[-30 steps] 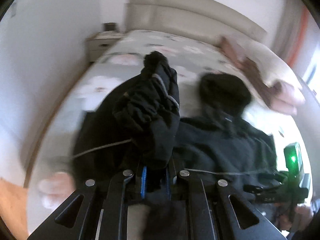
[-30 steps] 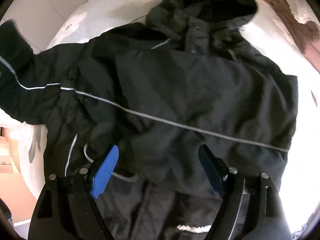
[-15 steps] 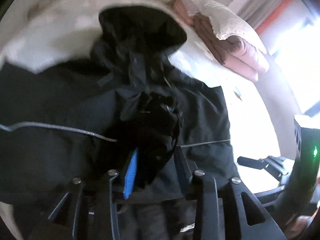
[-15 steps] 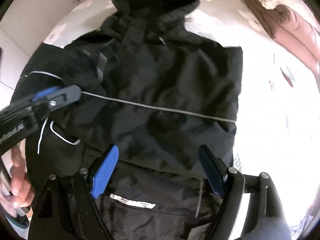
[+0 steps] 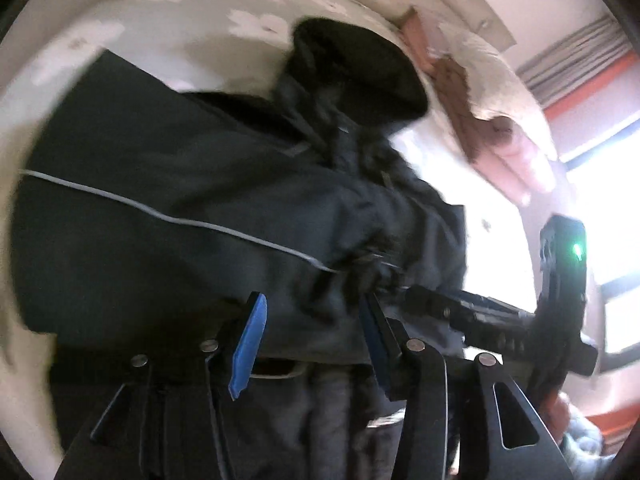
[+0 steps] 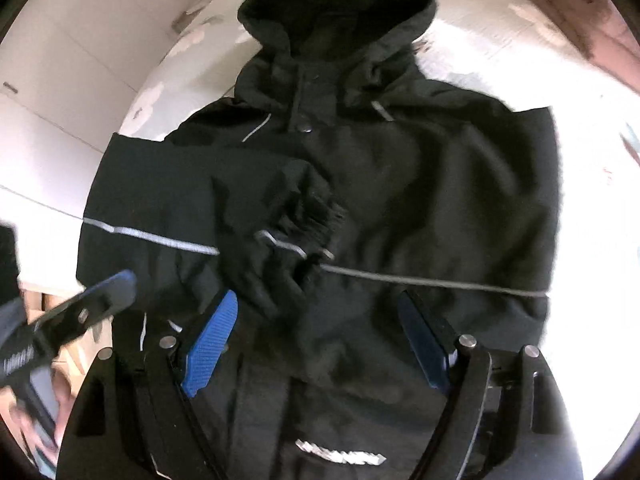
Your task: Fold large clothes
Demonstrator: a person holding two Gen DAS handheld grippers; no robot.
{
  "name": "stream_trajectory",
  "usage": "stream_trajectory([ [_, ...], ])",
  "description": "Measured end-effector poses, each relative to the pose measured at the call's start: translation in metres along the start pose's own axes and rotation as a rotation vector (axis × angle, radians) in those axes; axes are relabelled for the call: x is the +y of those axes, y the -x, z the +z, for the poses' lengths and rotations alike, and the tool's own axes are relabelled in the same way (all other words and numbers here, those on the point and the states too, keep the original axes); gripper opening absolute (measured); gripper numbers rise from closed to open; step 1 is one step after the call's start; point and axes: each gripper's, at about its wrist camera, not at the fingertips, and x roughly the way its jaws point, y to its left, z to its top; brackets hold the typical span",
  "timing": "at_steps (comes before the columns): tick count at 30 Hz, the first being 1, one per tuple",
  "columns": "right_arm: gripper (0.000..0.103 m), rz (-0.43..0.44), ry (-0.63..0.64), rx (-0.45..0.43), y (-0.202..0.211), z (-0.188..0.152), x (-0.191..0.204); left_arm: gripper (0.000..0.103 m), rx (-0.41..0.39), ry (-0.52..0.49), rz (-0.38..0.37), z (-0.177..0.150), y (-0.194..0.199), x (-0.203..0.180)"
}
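Observation:
A black hooded jacket [image 6: 420, 184] with a grey reflective stripe lies face up on the bed, hood [image 6: 340, 12] at the far end. One sleeve [image 6: 224, 196] lies folded across its chest, its cuff [image 6: 312, 220] near the middle. My left gripper [image 5: 312, 332] is open and empty just above the jacket [image 5: 180, 168], near the cuff. It also shows at the left edge of the right wrist view [image 6: 76, 316]. My right gripper [image 6: 320, 340] is open and empty over the jacket's lower front; its body shows in the left wrist view [image 5: 560, 280].
The bed [image 6: 480, 40] has a pale flowered sheet. Folded pink and brown bedding [image 5: 492, 140] lies at the far right by the headboard. White wardrobe doors [image 6: 60, 60] stand to the left. A bright window [image 5: 608, 200] is on the right.
My left gripper carried the bunched sleeve across the jacket's chest, then opened and let it go. The sleeve now lies on the jacket. My right gripper stayed open, shifting slightly over the jacket.

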Motion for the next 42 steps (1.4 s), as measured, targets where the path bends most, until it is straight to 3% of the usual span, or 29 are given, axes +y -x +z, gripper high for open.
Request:
stream_trajectory([
  [3, 0.084, -0.005, -0.046, 0.039, -0.023, 0.011, 0.005, 0.049, -0.026, 0.005, 0.067, 0.002, 0.013, 0.014],
  [4, 0.075, 0.023, -0.057, 0.053, -0.031, 0.013, 0.006, 0.049, -0.033, 0.007, 0.077, 0.003, 0.016, 0.018],
  [5, 0.052, 0.062, -0.06, 0.071, -0.038, 0.014, 0.009, 0.049, -0.049, 0.009, 0.091, 0.004, 0.02, 0.022],
  [6, 0.04, 0.095, -0.06, 0.091, -0.044, 0.015, 0.01, 0.049, -0.06, 0.016, 0.103, 0.005, 0.024, 0.027],
  [9, 0.031, 0.06, -0.023, 0.053, -0.031, 0.014, 0.017, 0.049, -0.092, 0.03, 0.141, 0.011, 0.033, 0.035],
  [11, 0.03, 0.01, 0.014, -0.009, -0.005, 0.011, 0.018, 0.049, -0.092, 0.012, 0.157, 0.017, 0.036, 0.035],
  [14, 0.03, -0.141, 0.056, -0.104, 0.046, 0.002, 0.005, 0.049, -0.089, -0.038, 0.179, 0.025, 0.028, 0.028],
  [17, 0.031, -0.271, 0.047, -0.111, 0.067, -0.009, -0.029, 0.049, -0.045, -0.067, 0.218, 0.031, -0.004, 0.025],
  [21, 0.031, -0.294, -0.02, -0.004, 0.026, -0.022, -0.068, 0.05, 0.059, -0.143, 0.359, 0.024, -0.074, 0.031],
  [25, 0.041, -0.318, -0.048, 0.053, -0.022, -0.032, -0.08, 0.051, 0.049, -0.221, 0.474, 0.021, -0.089, 0.016],
  [30, 0.042, -0.263, -0.164, 0.089, -0.012, -0.025, -0.089, 0.051, 0.045, -0.214, 0.519, 0.022, -0.085, 0.01],
  [32, 0.047, -0.275, -0.168, 0.072, 0.005, -0.024, -0.083, 0.051, 0.047, -0.226, 0.536, 0.023, -0.083, 0.005],
  [35, 0.061, -0.269, -0.148, -0.009, 0.039, -0.024, -0.06, 0.051, 0.06, -0.245, 0.526, 0.024, -0.081, 0.001],
  [39, 0.063, -0.22, -0.06, -0.059, 0.05, -0.028, -0.015, 0.051, 0.075, -0.264, 0.522, 0.017, -0.081, -0.003],
  [42, 0.063, -0.234, -0.007, -0.033, 0.027, -0.022, 0.002, 0.051, 0.086, -0.272, 0.514, 0.016, -0.082, -0.001],
])
